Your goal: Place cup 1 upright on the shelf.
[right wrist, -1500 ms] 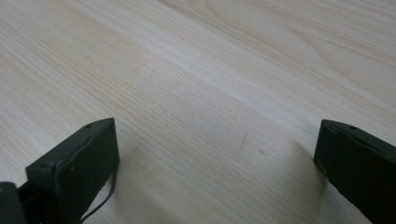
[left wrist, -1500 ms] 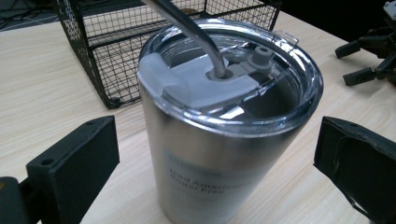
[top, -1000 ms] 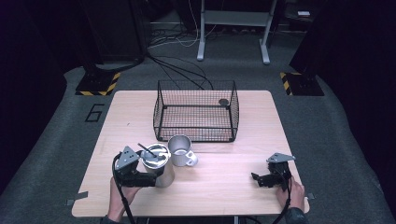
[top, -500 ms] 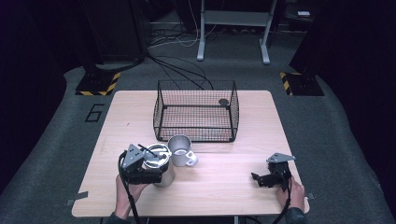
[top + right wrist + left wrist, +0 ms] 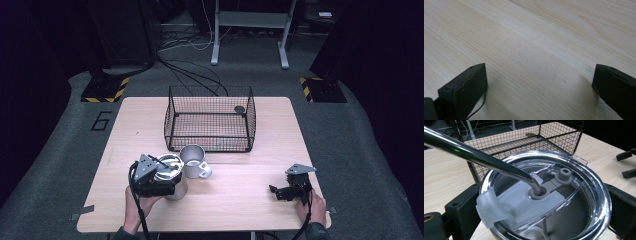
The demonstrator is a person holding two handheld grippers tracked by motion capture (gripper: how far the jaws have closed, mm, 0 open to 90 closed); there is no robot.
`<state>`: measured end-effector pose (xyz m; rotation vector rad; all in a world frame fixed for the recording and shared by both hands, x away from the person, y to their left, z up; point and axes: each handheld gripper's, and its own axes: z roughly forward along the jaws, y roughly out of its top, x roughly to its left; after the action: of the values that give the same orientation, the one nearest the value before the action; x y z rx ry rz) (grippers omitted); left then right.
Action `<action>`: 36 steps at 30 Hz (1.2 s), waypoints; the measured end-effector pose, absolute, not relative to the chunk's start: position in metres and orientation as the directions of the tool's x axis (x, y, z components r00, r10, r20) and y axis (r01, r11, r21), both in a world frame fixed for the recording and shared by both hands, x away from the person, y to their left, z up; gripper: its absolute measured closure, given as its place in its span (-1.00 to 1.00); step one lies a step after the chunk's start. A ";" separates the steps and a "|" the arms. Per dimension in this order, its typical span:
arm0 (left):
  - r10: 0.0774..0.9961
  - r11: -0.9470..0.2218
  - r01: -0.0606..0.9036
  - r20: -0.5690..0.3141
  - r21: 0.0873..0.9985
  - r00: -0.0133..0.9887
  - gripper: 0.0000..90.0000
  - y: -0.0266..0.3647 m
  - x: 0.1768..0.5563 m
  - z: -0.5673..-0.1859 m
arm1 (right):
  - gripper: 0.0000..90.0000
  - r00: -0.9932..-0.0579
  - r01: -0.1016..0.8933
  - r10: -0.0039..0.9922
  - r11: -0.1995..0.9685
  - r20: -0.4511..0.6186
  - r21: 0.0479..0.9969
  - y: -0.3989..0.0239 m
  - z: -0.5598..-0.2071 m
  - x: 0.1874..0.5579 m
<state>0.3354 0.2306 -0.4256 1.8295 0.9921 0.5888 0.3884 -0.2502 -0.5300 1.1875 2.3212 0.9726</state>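
Tumbler (image 5: 171, 176) stands upright near the surface's (image 5: 240, 210) front left corner, clamped between the jaws of the left hand-held gripper (image 5: 156, 181), the basket (image 5: 210, 120) just beyond it, while the right hand-held gripper (image 5: 280, 192) rests open and empty well off toward the front right corner.

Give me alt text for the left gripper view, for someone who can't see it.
Close-up of a steel tumbler with a clear lid, a metal straw slanting out of the lid's grey grommet, and the left gripper with its black jaws on either side of the cup. Behind it on the wooden table stands a black wire basket.
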 end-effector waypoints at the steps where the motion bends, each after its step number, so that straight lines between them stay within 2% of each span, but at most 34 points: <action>1: 0.830 -0.231 0.379 -0.022 0.896 0.558 -0.92 0.231 0.335 -0.425 | -1.00 -0.583 0.567 0.812 0.410 -0.004 0.714 -0.250 -0.530 0.388; 9: 0.819 -0.256 0.385 -0.013 0.887 0.574 -0.91 0.234 0.335 -0.423 | -1.00 -0.584 0.567 0.812 0.411 -0.003 0.714 -0.250 -0.530 0.388; 19: 0.827 -0.223 0.377 -0.031 0.899 0.561 -0.91 0.243 0.328 -0.422 | -1.00 -0.583 0.567 0.812 0.409 -0.002 0.715 -0.250 -0.530 0.388; 36: 0.819 -0.239 0.365 -0.015 0.900 0.573 -0.91 0.253 0.323 -0.404 | -1.00 -0.585 0.565 0.811 0.412 -0.006 0.715 -0.250 -0.530 0.388</action>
<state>0.3231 0.2529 -0.4035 1.8341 0.9661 0.5860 0.3885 -0.2503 -0.5300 1.1844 2.3217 0.9725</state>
